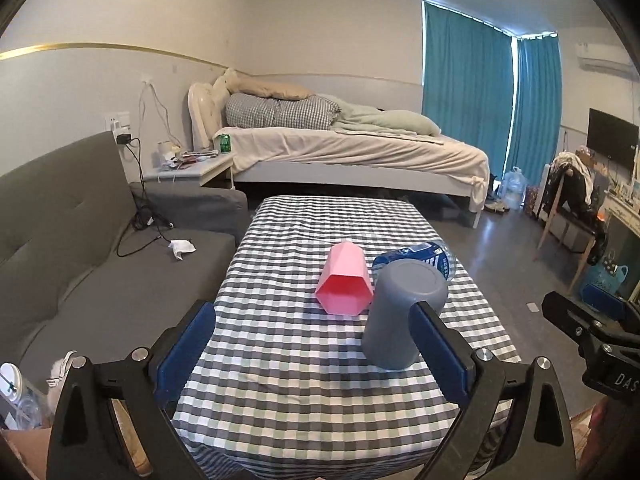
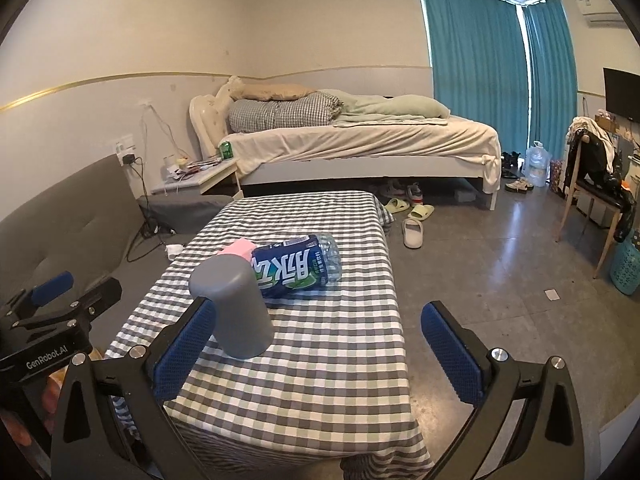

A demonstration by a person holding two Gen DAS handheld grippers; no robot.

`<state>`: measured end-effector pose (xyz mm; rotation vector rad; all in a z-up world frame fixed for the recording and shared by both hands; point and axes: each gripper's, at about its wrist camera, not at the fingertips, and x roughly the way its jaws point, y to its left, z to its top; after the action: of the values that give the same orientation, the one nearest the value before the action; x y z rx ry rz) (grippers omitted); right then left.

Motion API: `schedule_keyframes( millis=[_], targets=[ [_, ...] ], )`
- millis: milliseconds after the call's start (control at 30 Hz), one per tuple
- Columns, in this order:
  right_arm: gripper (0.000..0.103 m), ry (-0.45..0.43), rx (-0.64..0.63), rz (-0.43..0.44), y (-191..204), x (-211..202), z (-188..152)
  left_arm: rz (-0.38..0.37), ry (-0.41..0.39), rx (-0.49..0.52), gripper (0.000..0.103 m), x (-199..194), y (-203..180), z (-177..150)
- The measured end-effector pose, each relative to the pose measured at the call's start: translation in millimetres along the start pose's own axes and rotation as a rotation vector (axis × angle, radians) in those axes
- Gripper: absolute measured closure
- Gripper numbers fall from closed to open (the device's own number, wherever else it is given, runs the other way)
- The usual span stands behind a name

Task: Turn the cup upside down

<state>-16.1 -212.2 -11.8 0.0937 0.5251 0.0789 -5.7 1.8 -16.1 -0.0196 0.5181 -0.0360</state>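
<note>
A grey cup (image 1: 404,312) stands upside down on the checkered table (image 1: 304,392), its flat base up. It also shows in the right wrist view (image 2: 236,308). A pink faceted cup (image 1: 345,283) lies on its side behind it, mouth toward me; only its tip (image 2: 238,249) shows in the right wrist view. My left gripper (image 1: 314,322) is open and empty, held back from the cups. My right gripper (image 2: 320,324) is open and empty to the right of the grey cup. Each gripper shows at the edge of the other's view, the right gripper (image 1: 588,328) and the left gripper (image 2: 56,296).
A blue-labelled plastic bottle (image 2: 298,266) lies on its side behind the grey cup; it also shows in the left wrist view (image 1: 420,258). A grey sofa (image 1: 80,264) runs along the table's left side. A bed (image 1: 352,148) stands behind. Slippers (image 2: 412,220) lie on the floor.
</note>
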Motion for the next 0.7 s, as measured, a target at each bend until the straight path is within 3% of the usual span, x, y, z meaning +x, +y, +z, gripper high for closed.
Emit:
schedule_keyframes(
  millis=[700],
  targets=[
    [0.0, 0.026, -0.022, 0.02, 6.6, 10.1, -0.7, -0.003, 0.016, 0.002, 0.003, 2.5, -2.3, -3.4]
  ],
)
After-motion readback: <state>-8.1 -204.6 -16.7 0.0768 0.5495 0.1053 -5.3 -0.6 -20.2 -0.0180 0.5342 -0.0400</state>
